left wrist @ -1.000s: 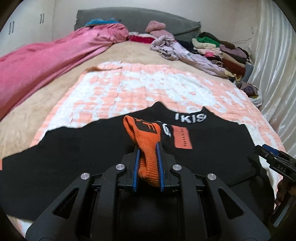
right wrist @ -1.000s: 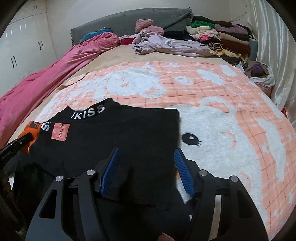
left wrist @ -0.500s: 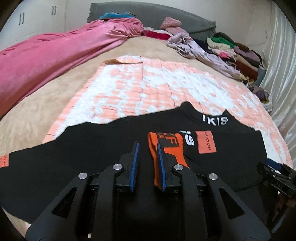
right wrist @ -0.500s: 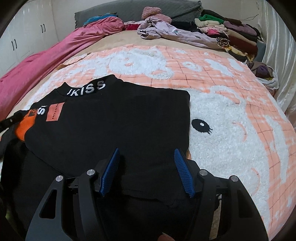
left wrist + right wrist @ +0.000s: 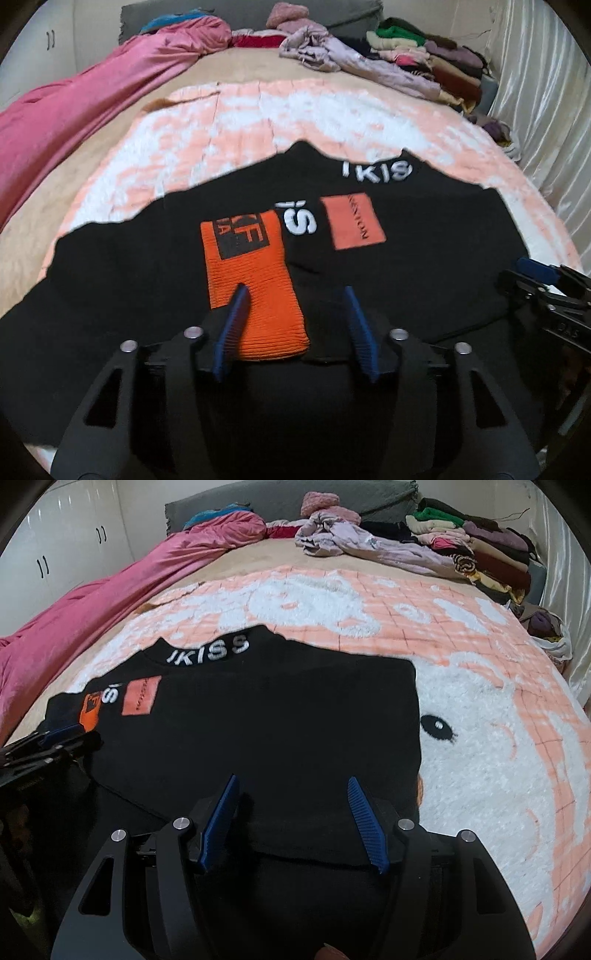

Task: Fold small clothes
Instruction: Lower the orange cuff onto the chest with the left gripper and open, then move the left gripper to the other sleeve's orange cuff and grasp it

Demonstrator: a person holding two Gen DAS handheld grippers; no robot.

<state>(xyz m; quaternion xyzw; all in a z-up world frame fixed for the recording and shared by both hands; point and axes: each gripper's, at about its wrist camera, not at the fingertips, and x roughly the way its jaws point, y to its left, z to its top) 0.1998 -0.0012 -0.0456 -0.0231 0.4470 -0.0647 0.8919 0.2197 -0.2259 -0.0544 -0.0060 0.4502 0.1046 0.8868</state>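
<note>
A black sweater [image 5: 424,266] with white lettering and an orange patch lies partly folded on the pink-and-white blanket [image 5: 229,122]. Its orange ribbed cuff [image 5: 255,291] lies flat on the sweater's chest. My left gripper [image 5: 295,295] is open, its jaws either side of the cuff's near end, holding nothing. My right gripper [image 5: 293,784] is open over the sweater's folded body [image 5: 295,720], empty. The right gripper shows at the right edge of the left wrist view [image 5: 543,284]; the left gripper shows at the left edge of the right wrist view [image 5: 48,742].
A pink duvet [image 5: 110,590] runs along the bed's left side. Loose lilac clothes [image 5: 369,546] and a stack of folded clothes [image 5: 487,550] sit at the far right by the curtain. A grey headboard [image 5: 280,498] is behind.
My left gripper opened and let go of the orange cuff, which now lies flat on the sweater. Both grippers drew back a little toward me.
</note>
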